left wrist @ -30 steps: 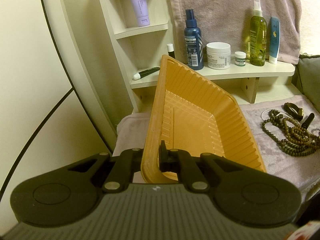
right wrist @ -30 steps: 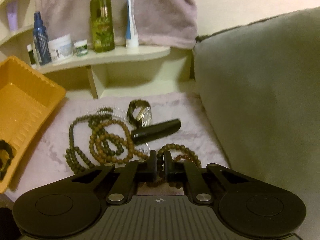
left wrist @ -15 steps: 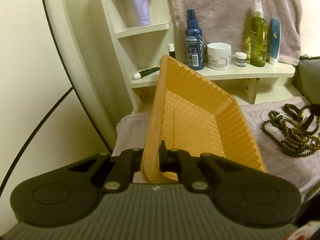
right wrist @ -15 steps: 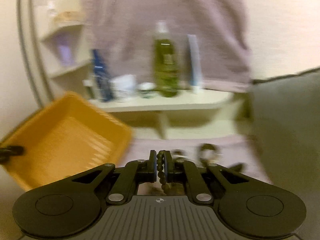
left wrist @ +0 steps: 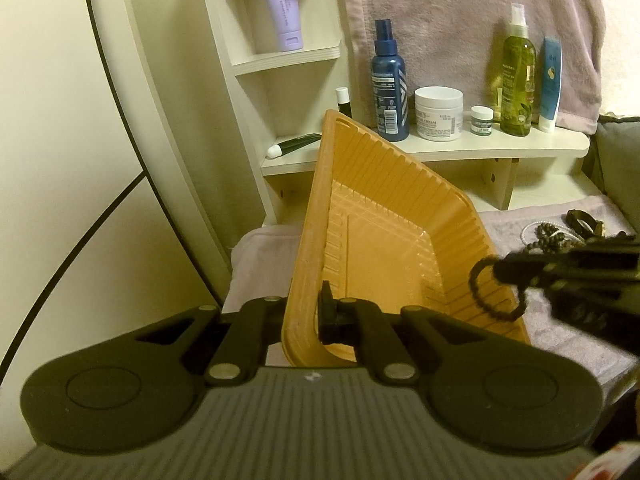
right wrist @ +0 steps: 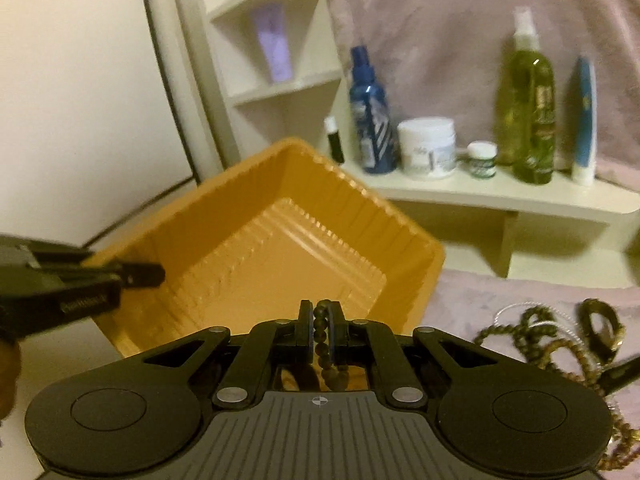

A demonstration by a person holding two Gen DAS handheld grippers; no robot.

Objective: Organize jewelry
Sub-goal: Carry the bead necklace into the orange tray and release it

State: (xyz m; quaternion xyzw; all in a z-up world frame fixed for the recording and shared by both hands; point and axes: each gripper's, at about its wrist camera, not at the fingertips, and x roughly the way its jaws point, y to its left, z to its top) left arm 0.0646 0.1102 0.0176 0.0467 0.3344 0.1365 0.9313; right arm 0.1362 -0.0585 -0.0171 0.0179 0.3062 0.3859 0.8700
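Left hand-held gripper (left wrist: pixel 305 316) clamps orange tray (left wrist: pixel 384 248) rim — right hand-held gripper (right wrist: pixel 320 328) pinches bead bracelet (right wrist: pixel 322 344).

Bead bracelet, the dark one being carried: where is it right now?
The bead bracelet is pinched in the right gripper, hanging just over the near rim of the orange tray. In the left wrist view it dangles at the tray's right wall.

The tray (left wrist: pixel 384 240) was ribbed orange plastic with a dull sheen; the towel (left wrist: pixel 520 220) beneath looked soft, napped cloth — matt. The bracelet (right wrist: pixel 323 334) was of smooth dark beads — the shelf (left wrist: pixel 480 148) pale painted wood.
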